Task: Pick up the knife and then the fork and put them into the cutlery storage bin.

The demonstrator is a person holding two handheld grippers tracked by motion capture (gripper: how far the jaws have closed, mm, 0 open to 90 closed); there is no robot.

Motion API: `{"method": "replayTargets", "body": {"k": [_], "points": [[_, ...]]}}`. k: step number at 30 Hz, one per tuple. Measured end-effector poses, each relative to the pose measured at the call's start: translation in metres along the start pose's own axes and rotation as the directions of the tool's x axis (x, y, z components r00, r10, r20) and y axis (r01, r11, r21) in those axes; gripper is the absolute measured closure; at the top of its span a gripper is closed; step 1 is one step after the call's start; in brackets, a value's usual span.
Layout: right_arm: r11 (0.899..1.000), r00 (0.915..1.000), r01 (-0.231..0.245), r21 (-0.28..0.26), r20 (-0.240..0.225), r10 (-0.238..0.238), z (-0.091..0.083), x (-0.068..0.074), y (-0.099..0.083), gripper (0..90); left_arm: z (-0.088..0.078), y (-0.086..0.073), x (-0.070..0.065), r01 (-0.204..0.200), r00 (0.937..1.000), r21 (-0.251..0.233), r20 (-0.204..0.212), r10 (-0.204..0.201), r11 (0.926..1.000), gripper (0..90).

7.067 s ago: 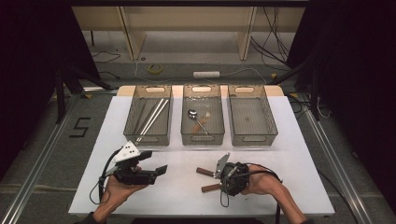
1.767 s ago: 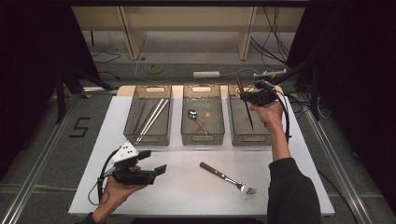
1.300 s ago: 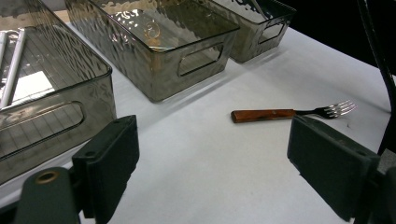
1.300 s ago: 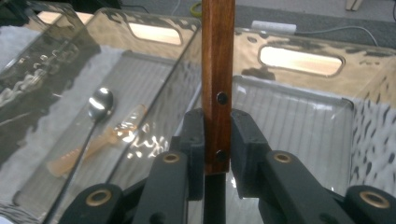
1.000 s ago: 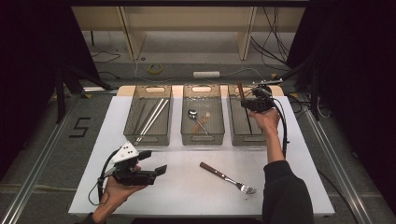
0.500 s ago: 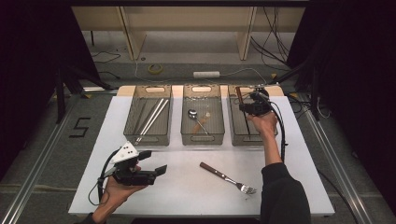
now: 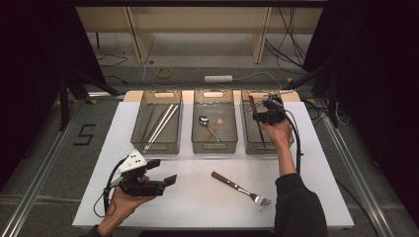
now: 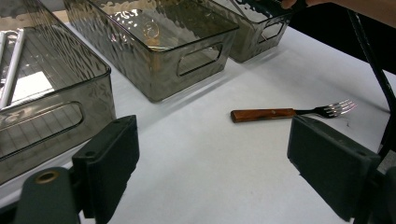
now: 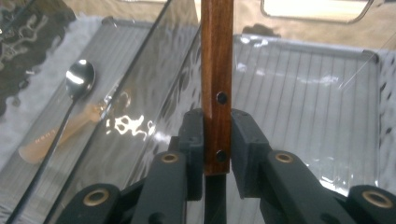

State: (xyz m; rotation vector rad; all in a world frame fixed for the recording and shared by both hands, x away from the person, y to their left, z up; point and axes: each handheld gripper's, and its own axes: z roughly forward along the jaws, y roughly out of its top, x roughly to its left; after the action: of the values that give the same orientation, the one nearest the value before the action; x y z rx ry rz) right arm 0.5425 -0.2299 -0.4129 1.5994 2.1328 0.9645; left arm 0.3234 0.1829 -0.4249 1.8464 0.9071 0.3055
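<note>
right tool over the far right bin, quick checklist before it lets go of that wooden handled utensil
1. Grip: right tool shut on the wooden-handled utensil, pads against both sides of the handle. ok
2. Position: utensil above the right bin. ok
3. Bin floor: ribbed floor in the right gripper view shows nothing lying there. ok
4. Utensil type (knife or other): working end hidden. cannot tell
5. Left tool: open, holding nothing, apart from the bins. ok
6. Fork: lying on the table, not sorted. not ok
</note>
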Motion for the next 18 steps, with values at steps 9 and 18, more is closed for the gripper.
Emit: {"method": "replayTargets", "body": {"k": [9,18], "points": [[1.000,0.9997,-0.023,0.003,0.009,0.023,-0.003,-0.001,0.002,68.8,0.000,0.000,0.000,0.000,1.0000,0.000,0.000,0.000,1.0000,16.2],[1.000,0.9999,-0.015,-0.005,-0.003,0.015,-0.013,-0.004,0.003,60.6,0.000,0.000,0.000,-0.005,1.0000,0.002,0.000,0.005,1.0000,16.2]]}}
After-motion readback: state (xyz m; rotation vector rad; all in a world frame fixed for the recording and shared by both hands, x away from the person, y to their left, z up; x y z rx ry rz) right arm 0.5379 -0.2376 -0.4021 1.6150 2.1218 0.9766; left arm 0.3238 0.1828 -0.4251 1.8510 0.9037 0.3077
